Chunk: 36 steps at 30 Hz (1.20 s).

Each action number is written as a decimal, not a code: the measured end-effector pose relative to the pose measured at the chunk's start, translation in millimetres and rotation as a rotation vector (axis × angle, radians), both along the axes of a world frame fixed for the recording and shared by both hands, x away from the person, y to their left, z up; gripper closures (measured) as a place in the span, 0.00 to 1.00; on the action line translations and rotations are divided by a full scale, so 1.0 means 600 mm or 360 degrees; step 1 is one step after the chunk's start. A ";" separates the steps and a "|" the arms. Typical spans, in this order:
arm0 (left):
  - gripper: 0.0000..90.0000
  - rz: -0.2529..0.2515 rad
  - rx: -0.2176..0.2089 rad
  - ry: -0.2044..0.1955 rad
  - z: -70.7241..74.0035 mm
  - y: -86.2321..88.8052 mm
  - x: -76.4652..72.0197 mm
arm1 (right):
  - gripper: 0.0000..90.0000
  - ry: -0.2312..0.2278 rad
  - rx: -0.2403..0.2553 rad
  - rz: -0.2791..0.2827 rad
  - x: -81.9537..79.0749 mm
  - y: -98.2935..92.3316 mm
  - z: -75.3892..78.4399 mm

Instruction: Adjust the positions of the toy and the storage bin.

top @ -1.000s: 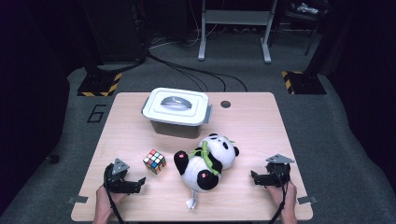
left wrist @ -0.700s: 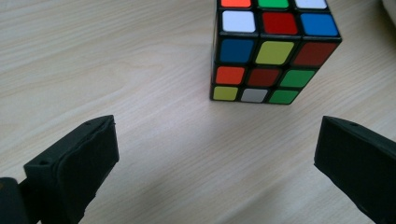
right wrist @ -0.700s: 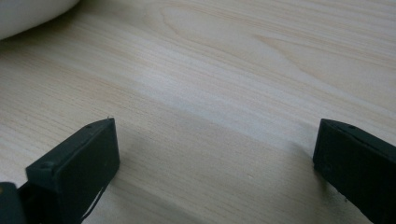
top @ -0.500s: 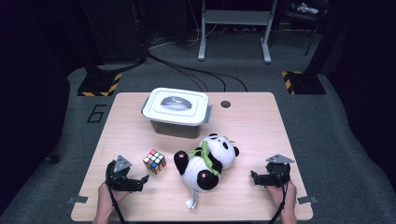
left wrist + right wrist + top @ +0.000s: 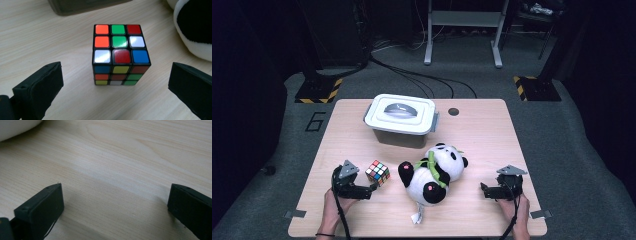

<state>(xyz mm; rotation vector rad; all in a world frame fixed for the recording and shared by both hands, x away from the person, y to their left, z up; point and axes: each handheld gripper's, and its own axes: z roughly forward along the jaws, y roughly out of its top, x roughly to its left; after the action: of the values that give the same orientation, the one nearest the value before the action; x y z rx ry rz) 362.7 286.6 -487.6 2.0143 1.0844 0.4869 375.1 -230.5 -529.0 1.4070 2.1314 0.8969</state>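
Now | left gripper (image 5: 373, 188): jaws spread, just before cube (image 5: 121, 53) | right gripper (image 5: 483, 190): jaws spread, right of panda (image 5: 432, 172), over bare desk (image 5: 492, 135)

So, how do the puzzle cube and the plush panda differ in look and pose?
The puzzle cube is small, hard-edged and many-coloured; the plush panda is much bigger, rounded, and black and white with a green trim. The cube sits flat and square on the table, while the panda lies sprawled on its back. The cube stands just ahead of the open left gripper; the panda lies between the two grippers. Both rest untouched on the table.
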 end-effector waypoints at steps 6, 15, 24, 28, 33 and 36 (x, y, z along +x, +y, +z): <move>0.00 0.0012 -0.0013 -0.0002 0.002 -0.018 0.015 | 0.00 0.0000 0.0000 0.0000 0.000 0.000 0.000; 0.00 0.0092 0.0022 0.0019 -0.004 -0.032 0.040 | 0.00 0.0000 0.0000 -0.0001 0.000 0.000 0.000; 0.10 0.0125 0.0022 0.0034 -0.016 -0.033 0.046 | 0.00 0.0000 -0.0001 0.0002 0.000 0.000 0.000; 0.12 0.0106 0.0020 0.0055 -0.021 -0.035 0.052 | 0.00 -0.0002 0.0004 -0.0002 0.000 0.000 0.000; 0.19 0.0097 -0.0007 0.0066 -0.025 -0.035 0.053 | 0.00 -0.0003 0.0003 -0.0001 0.000 0.000 0.000; 0.23 0.0083 -0.0024 0.0064 -0.028 -0.037 0.051 | 0.00 -0.0002 0.0006 -0.0001 0.000 0.000 0.000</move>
<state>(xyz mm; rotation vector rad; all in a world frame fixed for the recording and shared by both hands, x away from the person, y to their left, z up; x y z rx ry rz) 393.0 264.2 -504.3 1.9943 1.1642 0.4656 374.9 -230.3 -529.0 1.4088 2.1294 0.9017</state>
